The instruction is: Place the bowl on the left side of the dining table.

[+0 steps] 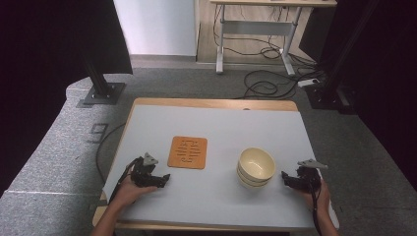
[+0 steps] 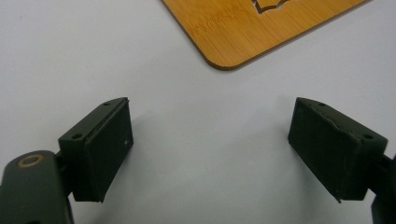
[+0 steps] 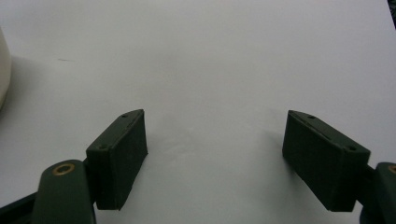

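A stack of cream bowls (image 1: pixel 255 167) stands right of centre on the white table (image 1: pixel 216 128). An orange bamboo trivet (image 1: pixel 187 152) with cut-out slots lies flat left of centre; its rounded corner (image 2: pixel 243 32) shows in the left gripper view. My left gripper (image 1: pixel 164 178) rests low at the front left, open, jaws wide apart over bare table (image 2: pixel 210 140), just short of the trivet. My right gripper (image 1: pixel 285 177) sits at the front right beside the bowls, open with nothing between its jaws (image 3: pixel 215 154). The bowl's edge (image 3: pixel 3 70) is at that view's left border.
The table has a wooden rim (image 1: pixel 211 103). Beyond it lie grey carpet, cables (image 1: pixel 268 86) on the floor, a desk frame (image 1: pixel 255 29) and black stands (image 1: pixel 101 88) at both sides.
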